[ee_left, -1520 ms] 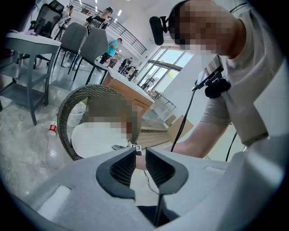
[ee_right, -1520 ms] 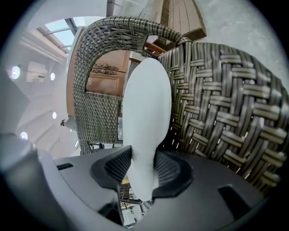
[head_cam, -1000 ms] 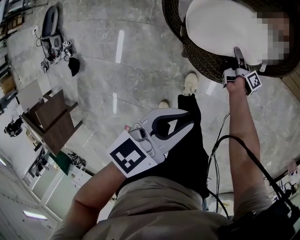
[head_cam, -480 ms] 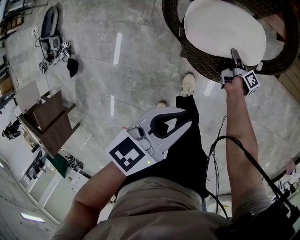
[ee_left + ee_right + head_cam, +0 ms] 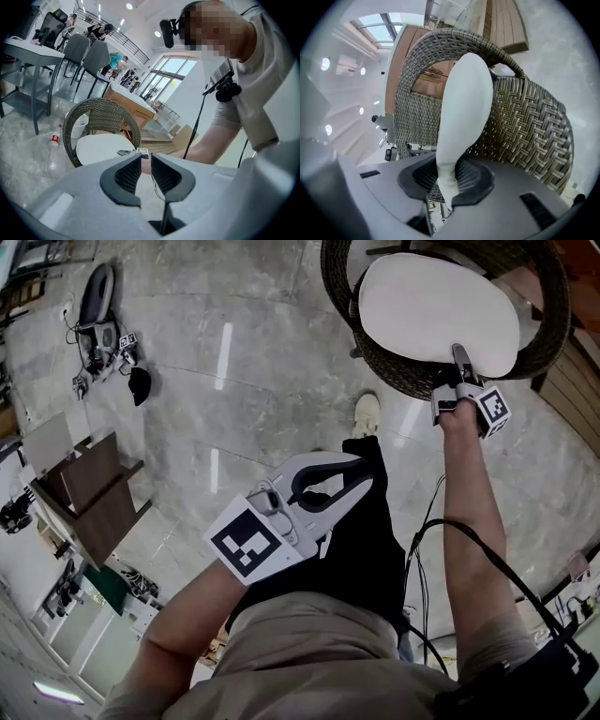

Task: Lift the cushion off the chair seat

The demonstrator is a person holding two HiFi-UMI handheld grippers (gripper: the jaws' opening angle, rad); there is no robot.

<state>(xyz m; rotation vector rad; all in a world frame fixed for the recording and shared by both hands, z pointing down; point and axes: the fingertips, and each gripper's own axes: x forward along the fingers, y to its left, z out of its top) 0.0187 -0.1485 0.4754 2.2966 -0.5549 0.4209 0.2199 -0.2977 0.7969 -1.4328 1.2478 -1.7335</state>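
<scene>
The right gripper (image 5: 450, 176) has just been closing its jaws. They pinch the near edge of the white cushion (image 5: 464, 103), a good hold for pulling it up. The cushion is over the seat of the woven chair (image 5: 525, 126). The left gripper (image 5: 145, 171) hangs back near the person, jaws a little apart, holding nothing. I count one cushion, one woven chair, two grippers.

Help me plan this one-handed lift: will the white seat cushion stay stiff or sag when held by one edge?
Probably soft: the right gripper, whose jaws have just been closing, squeezes the edge of the white cushion thin. Likely light and fairly self-supporting: gripped at one edge, it shows little bending over the wicker chair. The far side may sag somewhat.
</scene>
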